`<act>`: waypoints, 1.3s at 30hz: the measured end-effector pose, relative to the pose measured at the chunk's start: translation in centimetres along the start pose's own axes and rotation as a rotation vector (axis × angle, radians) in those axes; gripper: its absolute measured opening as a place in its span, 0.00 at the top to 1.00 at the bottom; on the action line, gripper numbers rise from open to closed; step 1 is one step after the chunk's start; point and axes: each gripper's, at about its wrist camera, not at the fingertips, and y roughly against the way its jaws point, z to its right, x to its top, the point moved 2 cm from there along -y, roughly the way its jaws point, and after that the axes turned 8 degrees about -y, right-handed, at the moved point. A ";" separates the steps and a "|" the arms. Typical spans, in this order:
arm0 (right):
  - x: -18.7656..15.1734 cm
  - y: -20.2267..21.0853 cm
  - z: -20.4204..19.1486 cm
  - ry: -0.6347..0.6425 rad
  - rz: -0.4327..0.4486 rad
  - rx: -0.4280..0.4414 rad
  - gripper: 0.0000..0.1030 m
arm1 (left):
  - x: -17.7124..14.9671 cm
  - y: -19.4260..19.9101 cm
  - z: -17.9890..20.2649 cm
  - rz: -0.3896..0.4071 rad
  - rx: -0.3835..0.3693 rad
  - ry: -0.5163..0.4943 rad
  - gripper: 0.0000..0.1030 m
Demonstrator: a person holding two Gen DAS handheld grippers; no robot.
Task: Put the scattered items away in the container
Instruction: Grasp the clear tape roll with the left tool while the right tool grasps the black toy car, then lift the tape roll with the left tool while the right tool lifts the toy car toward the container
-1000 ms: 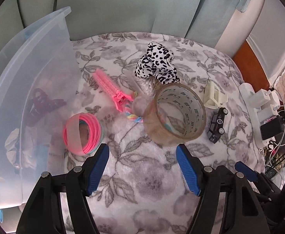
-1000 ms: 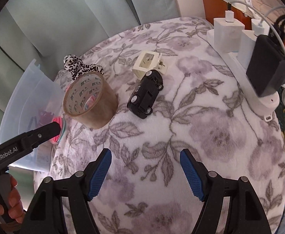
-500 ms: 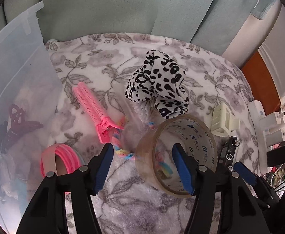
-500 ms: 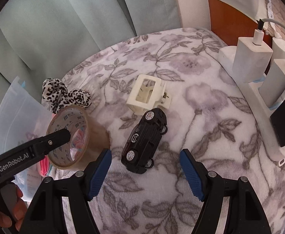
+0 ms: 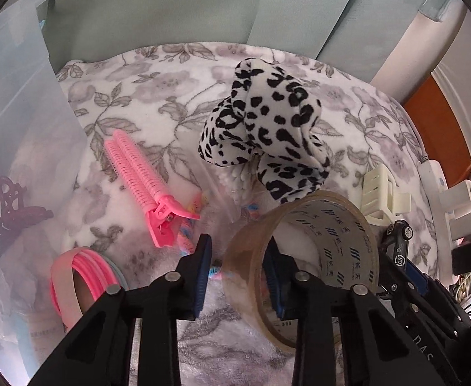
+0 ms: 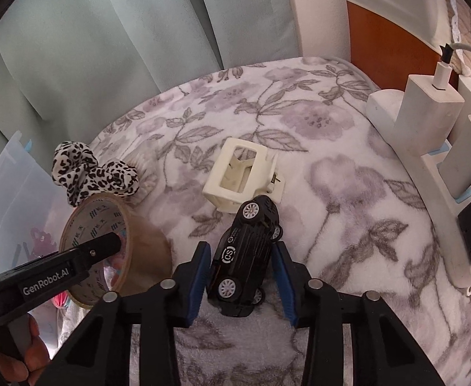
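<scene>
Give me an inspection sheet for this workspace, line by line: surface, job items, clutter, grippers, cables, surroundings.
Surface: floral blanket, soft and uneven.
Job's things: tape roll on edge; black toy car; cream hair claw; leopard scrunchie; pink clip; clear container with a dark claw clip inside.
Clutter: pink rings by the container; clear bag beneath the scrunchie.
Grippers: left gripper closing across the tape roll's wall, one finger inside the ring; right gripper closing around the car, gaps still visible.
Cables: power strip with chargers and a plugged lead.
Surroundings: pale green curtain behind.
</scene>
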 end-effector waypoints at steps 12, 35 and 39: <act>-0.9 1.4 0.1 -0.017 -0.033 0.035 0.69 | -1.0 1.2 0.1 0.006 0.014 0.005 0.85; -2.9 13.1 -1.8 0.009 0.129 0.115 0.69 | -4.9 11.4 -0.3 0.112 0.032 0.006 0.86; -3.4 14.5 -2.8 0.033 0.144 0.118 0.69 | -5.0 13.4 -0.3 0.134 0.025 0.003 0.86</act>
